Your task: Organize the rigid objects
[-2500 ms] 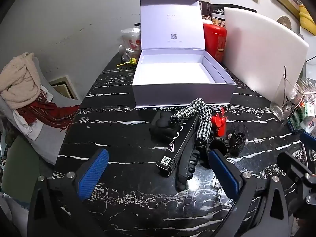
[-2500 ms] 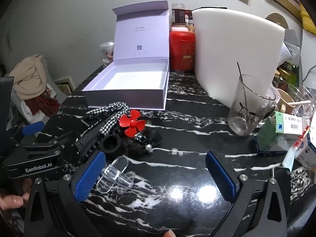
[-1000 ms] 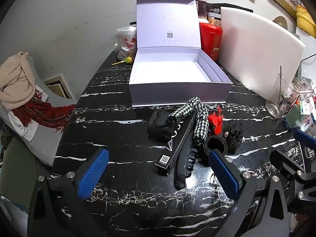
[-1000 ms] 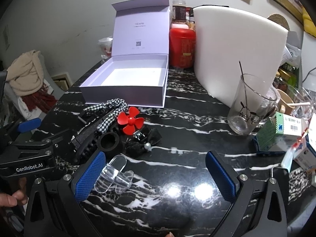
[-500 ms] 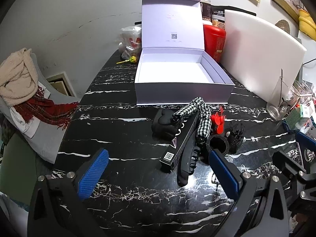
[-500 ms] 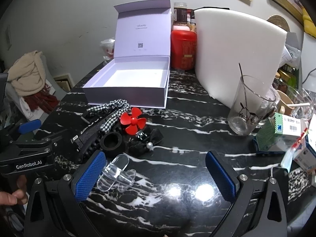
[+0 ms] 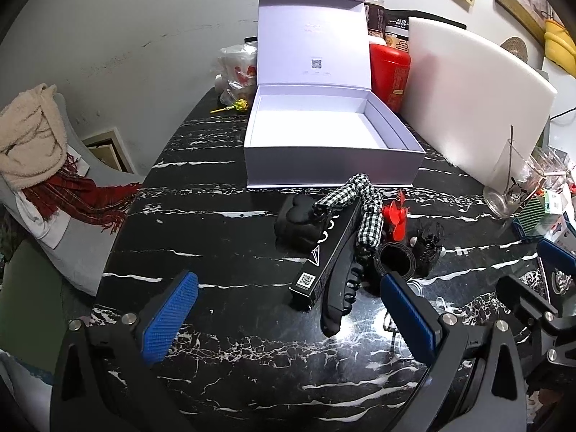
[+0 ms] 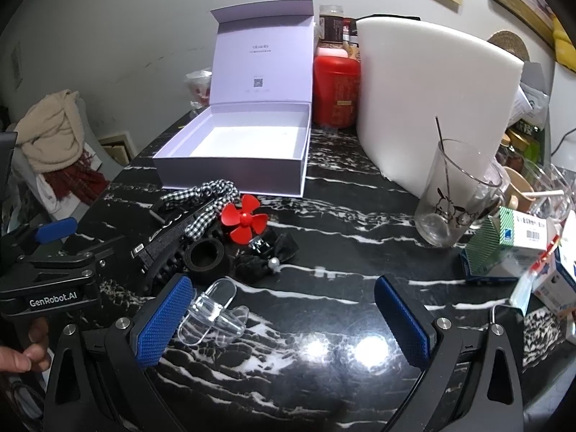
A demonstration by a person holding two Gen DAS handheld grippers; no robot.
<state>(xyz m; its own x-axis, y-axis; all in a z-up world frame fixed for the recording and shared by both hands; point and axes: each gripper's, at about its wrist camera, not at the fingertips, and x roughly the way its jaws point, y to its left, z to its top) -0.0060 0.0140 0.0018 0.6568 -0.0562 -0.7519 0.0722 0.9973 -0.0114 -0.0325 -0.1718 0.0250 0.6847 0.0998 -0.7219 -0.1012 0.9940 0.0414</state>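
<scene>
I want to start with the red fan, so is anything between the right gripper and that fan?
Yes. The clear plastic clip lies just ahead of the open right gripper, and the black ring and black bow sit in front of the red fan.

Sharp, evenly lit; lamp glare on table (image 8: 338, 345); fisheye-bent, dark corners

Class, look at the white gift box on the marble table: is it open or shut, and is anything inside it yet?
Open and empty. The white gift box has its lid standing upright at the back, and its bare white floor shows in both views.
</scene>
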